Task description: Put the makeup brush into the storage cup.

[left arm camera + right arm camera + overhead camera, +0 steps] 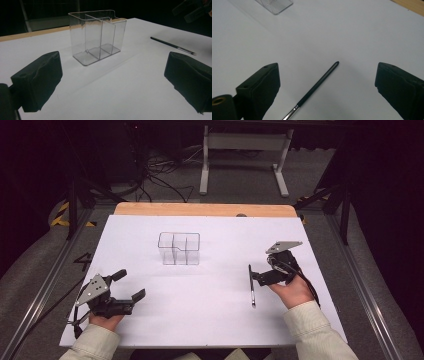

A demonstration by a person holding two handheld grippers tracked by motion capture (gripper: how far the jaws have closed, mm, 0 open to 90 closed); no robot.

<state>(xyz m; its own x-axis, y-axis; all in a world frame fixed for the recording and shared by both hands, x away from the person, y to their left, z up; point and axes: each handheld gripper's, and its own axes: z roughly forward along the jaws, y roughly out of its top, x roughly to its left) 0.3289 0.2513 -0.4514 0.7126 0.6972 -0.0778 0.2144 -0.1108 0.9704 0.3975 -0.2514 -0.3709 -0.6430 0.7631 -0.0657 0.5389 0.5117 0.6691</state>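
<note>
Both grippers sit spread-jawed: left gripper (129,285) at seven o'clock, idle; right gripper (327,85) straddles black pen (318,83), likely aiming for clear organizer (179,248).

One clear plastic three-compartment organiser (179,248) and one slim black brush with a silver ferrule (251,285) lie on one white-covered counter (200,320), with two black tongs.

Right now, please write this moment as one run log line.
left hand-held gripper: open, holds nothing | right hand-held gripper: open over pen | pen: flat on table | clear organizer: upright, empty
</note>
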